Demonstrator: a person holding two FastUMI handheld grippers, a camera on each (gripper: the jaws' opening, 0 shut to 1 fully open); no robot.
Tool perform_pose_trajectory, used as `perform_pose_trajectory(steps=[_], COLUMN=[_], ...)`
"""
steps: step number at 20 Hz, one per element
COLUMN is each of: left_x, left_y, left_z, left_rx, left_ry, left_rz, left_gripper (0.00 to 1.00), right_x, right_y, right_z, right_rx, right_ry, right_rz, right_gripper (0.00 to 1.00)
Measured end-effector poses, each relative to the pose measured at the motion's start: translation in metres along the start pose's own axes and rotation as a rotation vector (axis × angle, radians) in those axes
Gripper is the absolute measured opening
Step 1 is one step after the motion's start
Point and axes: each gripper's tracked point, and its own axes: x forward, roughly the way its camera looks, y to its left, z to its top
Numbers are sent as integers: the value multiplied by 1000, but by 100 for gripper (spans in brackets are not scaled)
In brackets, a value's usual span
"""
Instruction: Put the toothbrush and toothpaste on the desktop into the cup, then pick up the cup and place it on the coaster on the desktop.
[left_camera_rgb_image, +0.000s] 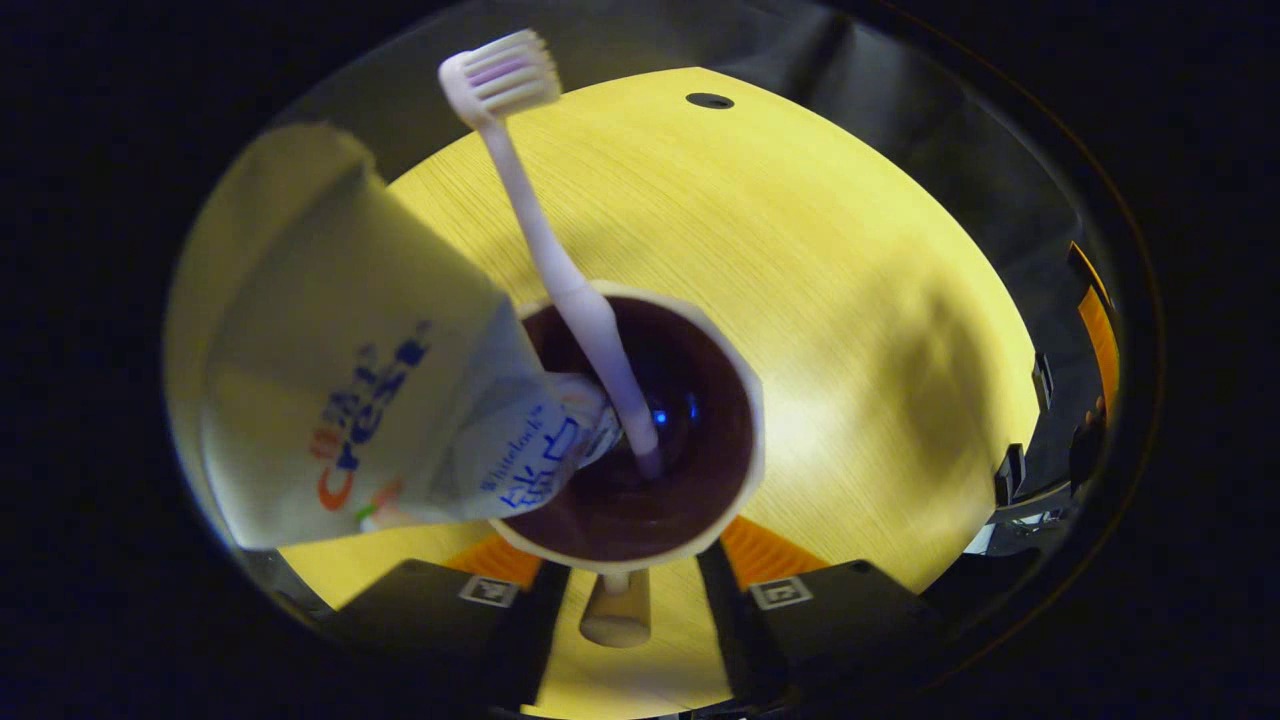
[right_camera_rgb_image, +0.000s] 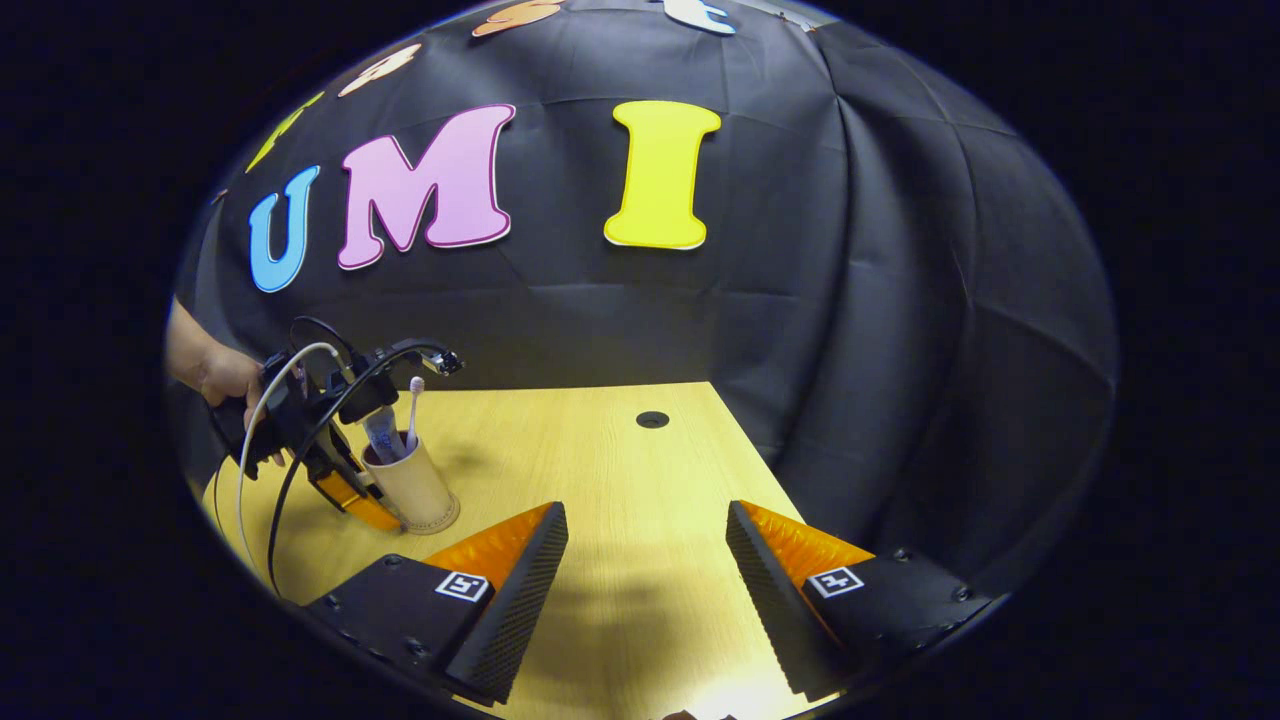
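Left gripper (left_camera_rgb_image: 628, 575) pinching the beige cup (left_camera_rgb_image: 745, 400) near the wooden desktop's (left_camera_rgb_image: 800, 280) left edge, ribbed toothbrush (left_camera_rgb_image: 560, 270) and creased toothpaste (left_camera_rgb_image: 350, 380) tube inside, right gripper (right_camera_rgb_image: 647, 560) spread wide, holding nothing.

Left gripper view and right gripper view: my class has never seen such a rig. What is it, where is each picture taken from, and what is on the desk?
There is no robot here. A person holds a two-finger claw in each hand, and each claw carries a camera looking along its own fingers.

The left gripper view looks down from the left claw into a beige cup with a dark inside. The cup sits between the fingers; I cannot tell whether they press on it. A white plastic toothbrush and a white toothpaste tube lean in the cup.

The right gripper view looks across the yellow wooden desk. The right claw is open and empty. Farther off, a hand holds the left claw by the same cup.
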Motion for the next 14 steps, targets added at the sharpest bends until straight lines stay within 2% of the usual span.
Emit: perform_pose_trajectory(steps=[2,5,7,11,14], left_x=[-11,-40,-72,-155,-221], left_y=[0,8,20,43,46], left_z=[-3,-11,-19,-43,-79], left_rx=[-37,-100,-127,-204,-299], left_ry=[-40,-132,-219,-473,-669], left_rz=[-3,22,65,175,219], left_gripper=[100,100,100,100,100], right_x=[-5,-12,-23,-46,-76], right_y=[6,16,25,47,68], right_z=[4,15,26,53,76], right_rx=[-5,-16,-13,29,60], right_ry=[-4,-13,-23,-43,-69], right_rz=[9,22,32,40,54], right_gripper=[99,98,98,98,98])
